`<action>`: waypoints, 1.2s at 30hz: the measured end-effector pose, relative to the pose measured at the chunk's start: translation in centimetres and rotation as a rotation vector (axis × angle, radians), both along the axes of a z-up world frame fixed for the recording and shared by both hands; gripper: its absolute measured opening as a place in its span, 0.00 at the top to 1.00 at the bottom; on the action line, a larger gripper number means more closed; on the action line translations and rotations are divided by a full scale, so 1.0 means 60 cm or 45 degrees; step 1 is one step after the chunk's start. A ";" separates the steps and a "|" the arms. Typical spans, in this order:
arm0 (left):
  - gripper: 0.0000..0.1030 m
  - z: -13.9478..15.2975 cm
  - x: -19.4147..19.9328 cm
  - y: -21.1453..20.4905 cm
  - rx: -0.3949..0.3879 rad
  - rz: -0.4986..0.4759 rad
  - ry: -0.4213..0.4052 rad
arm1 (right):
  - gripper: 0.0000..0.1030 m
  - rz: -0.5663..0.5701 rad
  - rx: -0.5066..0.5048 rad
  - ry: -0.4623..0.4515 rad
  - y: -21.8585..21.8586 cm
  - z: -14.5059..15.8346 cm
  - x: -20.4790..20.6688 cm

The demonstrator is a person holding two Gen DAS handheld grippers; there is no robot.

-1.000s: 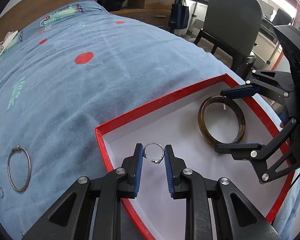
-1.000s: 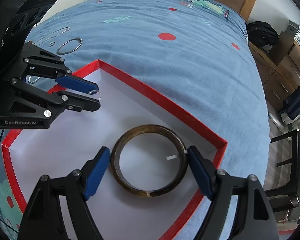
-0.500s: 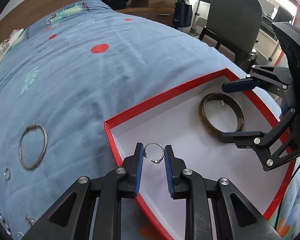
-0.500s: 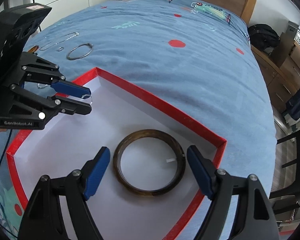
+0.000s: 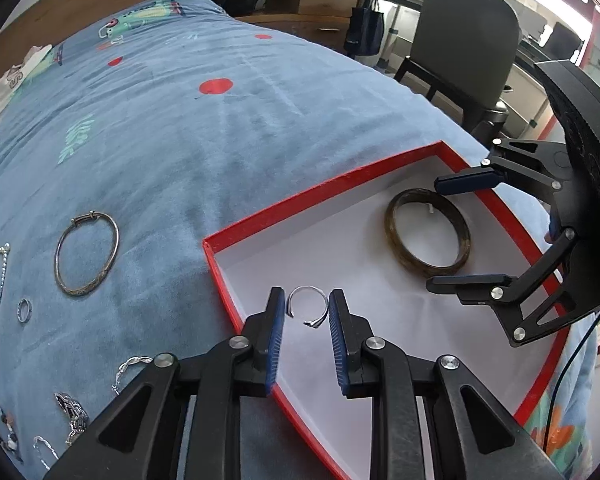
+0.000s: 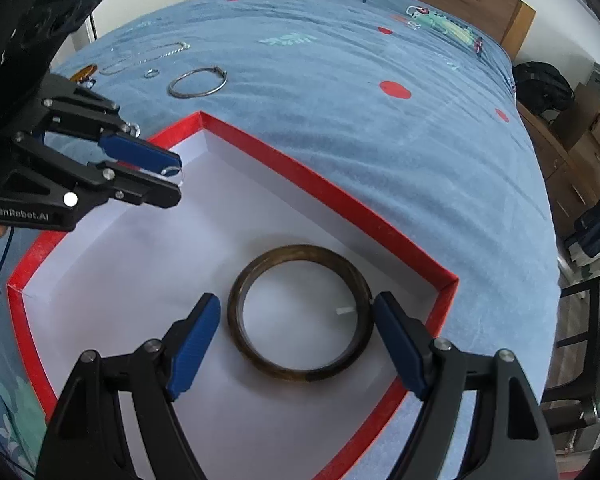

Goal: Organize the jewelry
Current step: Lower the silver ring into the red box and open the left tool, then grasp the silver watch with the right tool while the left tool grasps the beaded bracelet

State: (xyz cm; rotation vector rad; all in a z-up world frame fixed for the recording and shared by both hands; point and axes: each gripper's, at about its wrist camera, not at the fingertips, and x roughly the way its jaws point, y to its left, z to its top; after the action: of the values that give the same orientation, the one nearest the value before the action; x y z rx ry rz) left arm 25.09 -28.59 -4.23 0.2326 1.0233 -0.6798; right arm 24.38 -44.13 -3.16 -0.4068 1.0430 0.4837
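Silver ring (image 5: 306,306) sits between the opening left tool (image 5: 305,322); right wrist view hides it; right tool (image 6: 296,334) gapes.

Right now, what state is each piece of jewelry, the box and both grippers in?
Open silver ring: pinched between left hand-held gripper pads, jaws opening.
Brown bangle: flat in box.
Red box: open, lidless.
Right hand-held gripper: open, straddling bangle.
Silver bangle: on bedspread.

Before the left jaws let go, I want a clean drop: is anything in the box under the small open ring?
Nothing visible. The small open ring hangs between the left gripper jaws, which are opening, above bare white box floor. The brown bangle lies apart, toward the far corner.
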 end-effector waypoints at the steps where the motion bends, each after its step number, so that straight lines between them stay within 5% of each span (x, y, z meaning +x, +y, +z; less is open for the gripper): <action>1: 0.75 0.002 0.000 0.001 -0.002 -0.004 -0.004 | 0.24 -0.002 0.001 0.004 -0.001 0.001 -0.001; 6: 0.49 0.021 -0.019 0.007 -0.049 -0.020 -0.027 | 0.24 -0.027 0.024 0.012 -0.007 0.013 -0.003; 17: 0.38 0.063 -0.056 0.082 -0.067 0.056 -0.074 | 0.24 -0.124 0.013 -0.034 -0.028 0.076 -0.043; 29: 0.29 0.142 -0.196 0.389 0.055 0.397 -0.203 | 0.24 -0.302 0.033 -0.182 -0.024 0.240 -0.193; 36: 0.28 0.167 -0.289 0.544 0.089 0.596 -0.260 | 0.23 -0.403 0.114 -0.264 0.019 0.294 -0.266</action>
State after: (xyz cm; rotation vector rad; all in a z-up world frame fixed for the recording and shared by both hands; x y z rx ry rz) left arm 7.75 4.06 5.79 0.1126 0.8630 -0.1911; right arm 8.41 -42.97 14.48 -0.2021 0.8610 0.1989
